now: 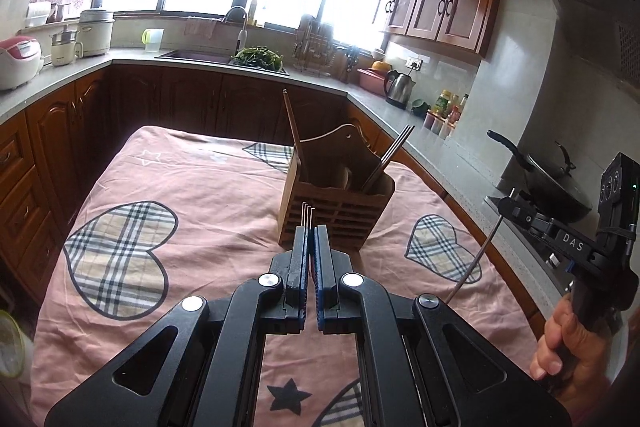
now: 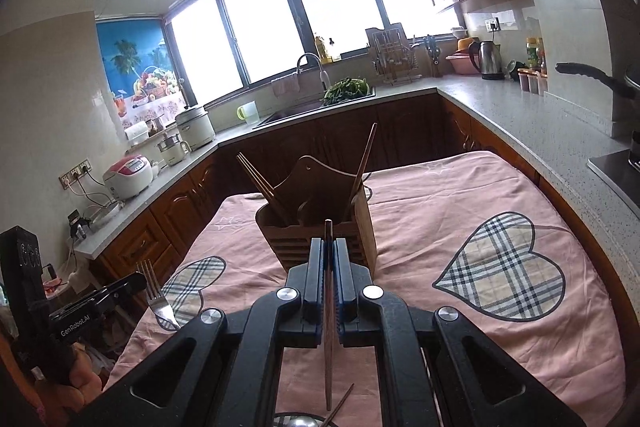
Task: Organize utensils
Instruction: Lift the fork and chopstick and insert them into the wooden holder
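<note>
Chopsticks and a spoon already stand in the wooden holder on the pink-clothed worktop, so sorting looks partly done. Left hand-held gripper pinches a fork, tines up; right hand-held gripper pinches a brown stick-like utensil, both short of the holder. Only the right view shows the fork whole, plus another stick lying loose below.
</note>
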The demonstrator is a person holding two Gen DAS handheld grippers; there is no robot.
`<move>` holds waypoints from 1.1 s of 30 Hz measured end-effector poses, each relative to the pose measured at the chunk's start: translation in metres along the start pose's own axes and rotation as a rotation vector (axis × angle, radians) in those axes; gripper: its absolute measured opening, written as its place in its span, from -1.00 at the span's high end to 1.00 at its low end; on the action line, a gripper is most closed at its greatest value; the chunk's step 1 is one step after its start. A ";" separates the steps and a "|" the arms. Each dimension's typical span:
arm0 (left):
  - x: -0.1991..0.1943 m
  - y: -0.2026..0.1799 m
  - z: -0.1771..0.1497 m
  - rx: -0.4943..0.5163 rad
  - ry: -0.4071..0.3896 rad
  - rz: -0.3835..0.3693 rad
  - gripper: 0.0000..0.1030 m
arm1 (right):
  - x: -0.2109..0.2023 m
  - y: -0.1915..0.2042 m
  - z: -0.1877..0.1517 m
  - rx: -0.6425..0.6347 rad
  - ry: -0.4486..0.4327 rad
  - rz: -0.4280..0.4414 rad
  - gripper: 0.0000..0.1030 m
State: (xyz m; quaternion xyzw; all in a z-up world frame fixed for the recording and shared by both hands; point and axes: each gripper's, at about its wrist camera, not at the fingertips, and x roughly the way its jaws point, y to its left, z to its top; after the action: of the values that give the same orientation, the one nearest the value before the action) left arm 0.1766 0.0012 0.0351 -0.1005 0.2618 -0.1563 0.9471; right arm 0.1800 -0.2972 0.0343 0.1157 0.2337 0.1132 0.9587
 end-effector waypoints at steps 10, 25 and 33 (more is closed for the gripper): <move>0.010 0.001 0.039 0.003 -0.076 0.019 0.96 | 0.002 -0.005 0.027 0.021 -0.068 0.014 0.92; 0.062 0.005 0.113 0.009 -0.205 0.082 0.96 | 0.034 -0.007 0.102 0.023 -0.214 0.014 0.92; 0.105 0.015 0.130 -0.012 -0.242 0.168 0.97 | 0.062 -0.015 0.121 0.027 -0.263 -0.009 0.92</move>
State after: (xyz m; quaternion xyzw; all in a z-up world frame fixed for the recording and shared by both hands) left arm 0.3344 -0.0075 0.0922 -0.1018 0.1542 -0.0618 0.9808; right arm 0.2938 -0.3149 0.1089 0.1415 0.1081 0.0896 0.9799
